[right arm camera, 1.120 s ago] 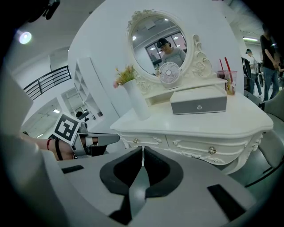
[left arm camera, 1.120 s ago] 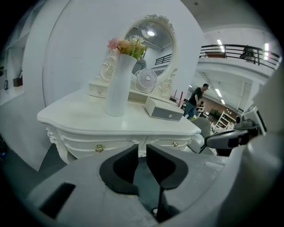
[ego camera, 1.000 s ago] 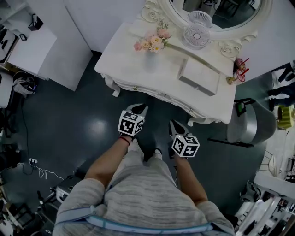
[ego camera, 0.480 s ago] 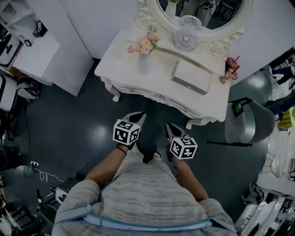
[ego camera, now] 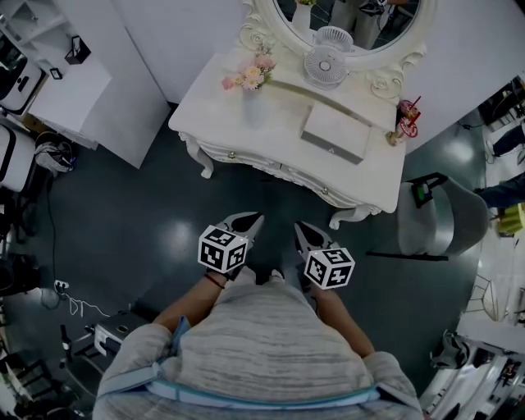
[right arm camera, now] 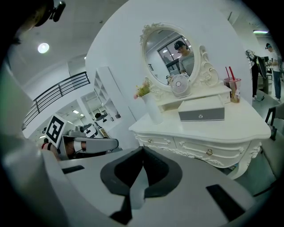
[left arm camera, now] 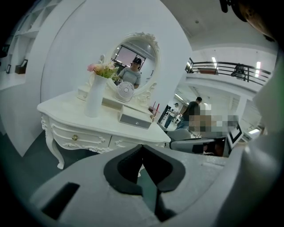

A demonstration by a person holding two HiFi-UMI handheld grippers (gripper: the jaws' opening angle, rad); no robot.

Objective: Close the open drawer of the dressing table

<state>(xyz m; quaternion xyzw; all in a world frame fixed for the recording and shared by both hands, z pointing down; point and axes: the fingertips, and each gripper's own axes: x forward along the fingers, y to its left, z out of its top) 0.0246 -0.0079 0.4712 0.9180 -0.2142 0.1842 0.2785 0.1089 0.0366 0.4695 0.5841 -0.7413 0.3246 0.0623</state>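
The white dressing table (ego camera: 264, 123) stands ahead with its oval mirror (ego camera: 349, 12). Its front drawers (right arm camera: 195, 146) sit flush with the carved front in both gripper views, also the front drawers (left arm camera: 77, 137). My left gripper (ego camera: 248, 219) hangs over the dark floor, short of the table, shut with nothing in it; its jaws (left arm camera: 142, 147) meet. My right gripper (ego camera: 304, 228) is beside it, also clear of the table; its jaws have just been closing on nothing and now meet at the right gripper (right arm camera: 143, 150).
On the tabletop are a small grey-fronted drawer box (ego camera: 335, 133), a vase of flowers (ego camera: 247, 79), a little fan (ego camera: 323, 57) and a cup with red straws (ego camera: 401, 123). A grey chair (ego camera: 431, 217) stands at the right, a white cabinet (ego camera: 94, 90) at the left, cables (ego camera: 74, 305) on the floor.
Both grippers have drawn back from the table's front edge toward the person, and the gap to the table has grown. The right gripper's jaws have closed.
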